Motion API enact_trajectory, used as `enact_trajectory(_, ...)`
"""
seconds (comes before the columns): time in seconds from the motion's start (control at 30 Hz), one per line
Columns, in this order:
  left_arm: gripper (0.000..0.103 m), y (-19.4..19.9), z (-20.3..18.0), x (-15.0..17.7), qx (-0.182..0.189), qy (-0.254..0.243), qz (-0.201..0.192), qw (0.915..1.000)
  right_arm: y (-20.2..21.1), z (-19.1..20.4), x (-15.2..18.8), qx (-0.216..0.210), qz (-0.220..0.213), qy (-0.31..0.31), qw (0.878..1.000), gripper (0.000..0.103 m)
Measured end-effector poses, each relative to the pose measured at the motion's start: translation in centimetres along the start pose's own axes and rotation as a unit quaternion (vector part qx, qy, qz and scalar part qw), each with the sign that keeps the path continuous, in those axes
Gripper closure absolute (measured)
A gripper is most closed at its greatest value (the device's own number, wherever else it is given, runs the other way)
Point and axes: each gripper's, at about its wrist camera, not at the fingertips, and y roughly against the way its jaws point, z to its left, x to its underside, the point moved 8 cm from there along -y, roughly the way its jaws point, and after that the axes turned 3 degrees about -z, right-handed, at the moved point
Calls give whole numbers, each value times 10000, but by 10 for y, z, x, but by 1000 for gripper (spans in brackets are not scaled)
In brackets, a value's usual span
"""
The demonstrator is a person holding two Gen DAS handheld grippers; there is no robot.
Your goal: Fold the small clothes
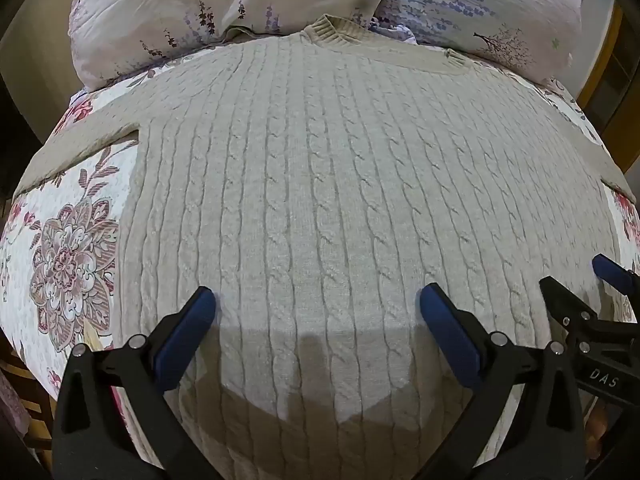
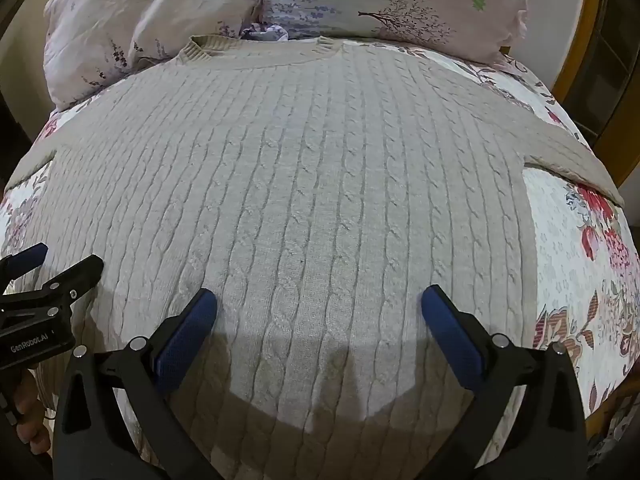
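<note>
A beige cable-knit sweater [image 1: 320, 168] lies flat on the bed, collar at the far end, sleeves spread out to both sides; it also fills the right wrist view [image 2: 304, 184]. My left gripper [image 1: 318, 304] is open and empty, hovering above the sweater's lower left part. My right gripper [image 2: 319, 304] is open and empty above its lower right part. The right gripper also shows at the right edge of the left wrist view [image 1: 580, 276], and the left gripper at the left edge of the right wrist view [image 2: 60, 258].
The bed has a floral quilt [image 1: 68, 264] showing on both sides of the sweater [image 2: 576, 264]. Two pale floral pillows [image 1: 224, 4] lie at the head of the bed, touching the collar. A wooden frame [image 2: 580, 60] stands at the right.
</note>
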Motion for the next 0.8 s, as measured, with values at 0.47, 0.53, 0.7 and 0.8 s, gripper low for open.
enact_trajectory(0.47,2,0,0,-1,-10,11,-2,10000,0,0,0,-4,5,-2,10000,1)
enact_trajectory(0.53,2,0,0,0,-5,-3,-8,10000,0,0,0,-2,3,-2,10000,1)
enact_trajectory(0.7,2,0,0,0,-5,-3,-11,10000,0,0,0,-2,1,-2,10000,1)
enact_trajectory(0.8,2,0,0,0,-6,-3,-12,10000,1,0,0,-2,0,-2,10000,1)
